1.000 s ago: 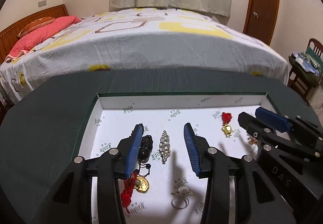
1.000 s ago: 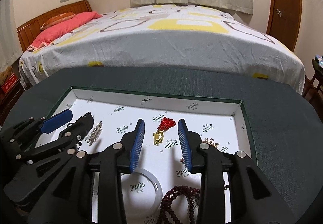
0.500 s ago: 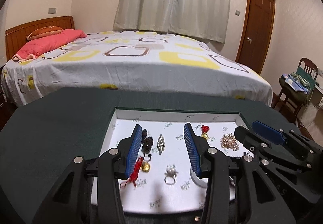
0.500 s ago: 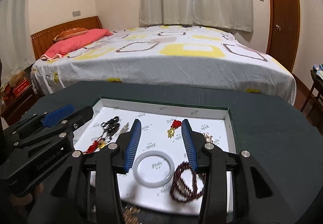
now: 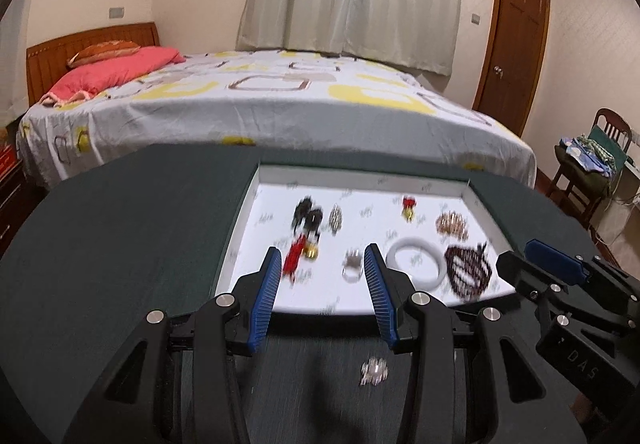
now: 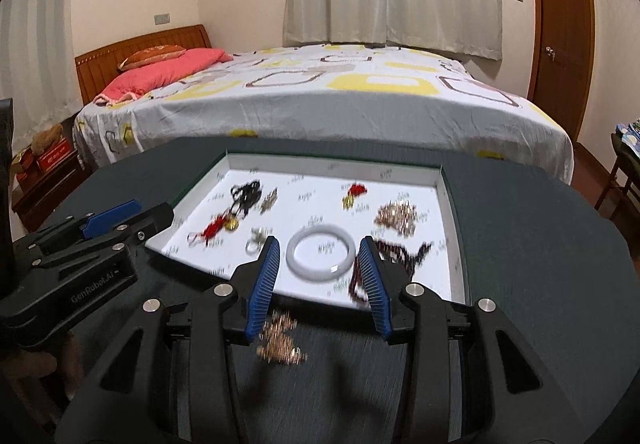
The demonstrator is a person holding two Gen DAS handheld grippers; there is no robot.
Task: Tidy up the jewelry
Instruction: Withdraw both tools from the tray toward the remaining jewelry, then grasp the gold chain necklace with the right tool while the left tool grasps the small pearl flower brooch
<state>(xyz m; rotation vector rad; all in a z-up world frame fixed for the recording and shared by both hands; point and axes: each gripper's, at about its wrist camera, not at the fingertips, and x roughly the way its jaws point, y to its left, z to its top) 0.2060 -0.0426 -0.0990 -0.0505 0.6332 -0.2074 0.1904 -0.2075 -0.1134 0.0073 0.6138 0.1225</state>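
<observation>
A: How many pieces lie in the shallow white-lined tray [image 6: 448,200]?

B: About eight, blurred. One white stone bangle [image 6: 321,252] lies flat at the near edge; one gold piece [image 6: 280,340] lies outside on the dark green table [image 6: 540,264].

A: The tongs?

B: Left gripper [image 5: 320,284] and right gripper [image 6: 316,268] both part-open, holding nothing.

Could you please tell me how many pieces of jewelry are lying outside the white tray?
2: a gold cluster on the dark table just before the tray's near edge, and a silvery piece there too. The claws may hide others.
</observation>
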